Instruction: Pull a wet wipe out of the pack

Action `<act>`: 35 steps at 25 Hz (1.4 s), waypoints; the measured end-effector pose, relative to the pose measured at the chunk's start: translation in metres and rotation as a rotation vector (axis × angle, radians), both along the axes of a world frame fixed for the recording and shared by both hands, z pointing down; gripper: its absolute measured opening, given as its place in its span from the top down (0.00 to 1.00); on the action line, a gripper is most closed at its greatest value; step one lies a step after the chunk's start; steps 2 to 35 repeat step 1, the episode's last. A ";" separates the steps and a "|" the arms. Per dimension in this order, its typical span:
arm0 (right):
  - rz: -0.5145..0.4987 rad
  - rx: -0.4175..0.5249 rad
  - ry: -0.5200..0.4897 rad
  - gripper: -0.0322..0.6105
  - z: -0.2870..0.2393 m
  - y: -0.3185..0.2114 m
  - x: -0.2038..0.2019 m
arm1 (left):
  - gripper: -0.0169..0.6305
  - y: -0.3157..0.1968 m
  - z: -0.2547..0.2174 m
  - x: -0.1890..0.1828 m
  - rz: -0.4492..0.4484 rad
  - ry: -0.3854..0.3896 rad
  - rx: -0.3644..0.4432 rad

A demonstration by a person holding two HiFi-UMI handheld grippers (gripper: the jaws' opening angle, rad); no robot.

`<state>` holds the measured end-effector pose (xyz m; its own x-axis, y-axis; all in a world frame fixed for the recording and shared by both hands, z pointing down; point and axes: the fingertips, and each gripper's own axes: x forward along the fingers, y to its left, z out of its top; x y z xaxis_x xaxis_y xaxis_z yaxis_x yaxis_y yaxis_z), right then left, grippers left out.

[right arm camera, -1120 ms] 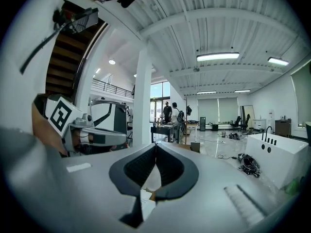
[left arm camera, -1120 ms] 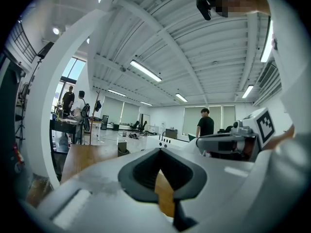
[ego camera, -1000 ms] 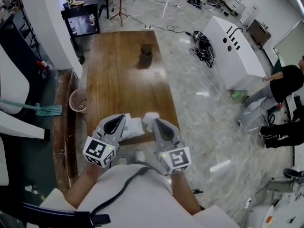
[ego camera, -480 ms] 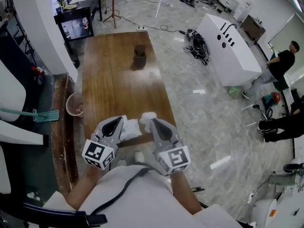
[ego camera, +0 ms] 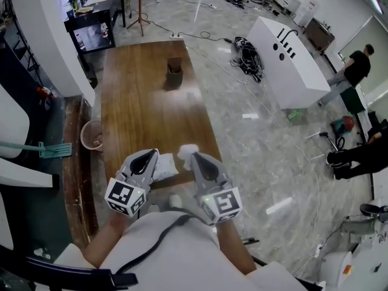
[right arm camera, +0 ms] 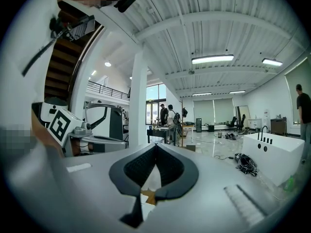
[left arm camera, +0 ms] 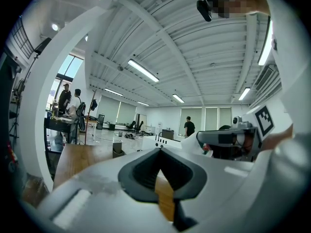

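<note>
A white wet wipe pack (ego camera: 165, 166) lies at the near edge of the wooden table (ego camera: 139, 102). My left gripper (ego camera: 151, 155) rests at the pack's left side. Its jaws meet at the tip in the left gripper view (left arm camera: 158, 150), with only table wood showing behind them. My right gripper (ego camera: 193, 156) sits just right of the pack, shut on a white wet wipe (ego camera: 187, 150) that sticks out past its tip. In the right gripper view the wet wipe (right arm camera: 151, 178) shows white between the shut jaws of the right gripper (right arm camera: 155, 145).
A dark brown holder (ego camera: 174, 73) stands at the table's far end. A wastebasket (ego camera: 92, 135) sits on the floor to the left. A white cabinet (ego camera: 291, 53) and a heap of cables (ego camera: 250, 53) lie to the right. People (ego camera: 354, 71) stand far right.
The head view has drifted slightly. Both grippers, the pack and the wipe keep their places. A person at the far right has walked on.
</note>
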<state>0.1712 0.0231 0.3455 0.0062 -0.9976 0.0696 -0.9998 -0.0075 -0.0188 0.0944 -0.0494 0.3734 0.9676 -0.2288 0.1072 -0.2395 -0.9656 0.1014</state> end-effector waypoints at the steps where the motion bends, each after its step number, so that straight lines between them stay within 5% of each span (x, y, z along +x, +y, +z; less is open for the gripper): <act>1: -0.001 0.002 0.002 0.94 0.000 0.000 0.000 | 0.97 0.000 0.000 0.001 0.001 0.000 0.002; 35: -0.001 0.002 0.002 0.94 0.000 0.000 0.000 | 0.97 0.000 0.000 0.001 0.001 0.000 0.002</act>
